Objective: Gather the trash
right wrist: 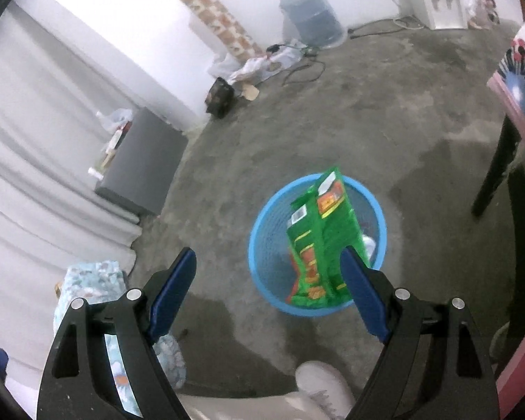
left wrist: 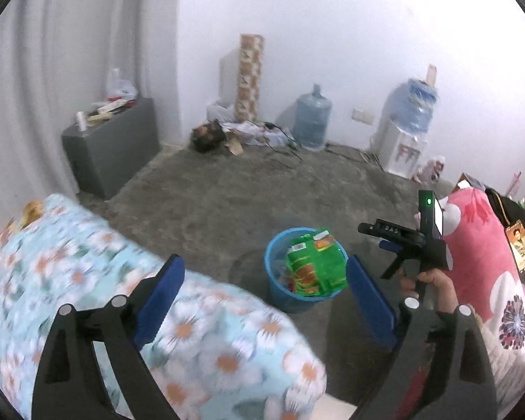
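Observation:
A green snack packet (right wrist: pixel 318 241) stands upright inside a blue mesh trash basket (right wrist: pixel 269 224) on the grey floor. The same packet (left wrist: pixel 315 266) and basket (left wrist: pixel 280 294) show in the left wrist view. My right gripper (right wrist: pixel 269 273) is open and empty, just above and in front of the basket; it also shows in the left wrist view (left wrist: pixel 378 236), held in a hand. My left gripper (left wrist: pixel 266 280) is open and empty, hovering over the floral bedding with the basket between its fingertips.
Light blue floral bedding (left wrist: pixel 122 297) lies lower left. A pink flowered cloth (left wrist: pixel 483 252) covers a table at the right, with its dark leg (right wrist: pixel 493 171) near the basket. A grey box (left wrist: pixel 112 143), water jugs (left wrist: pixel 311 119) and clutter line the far wall.

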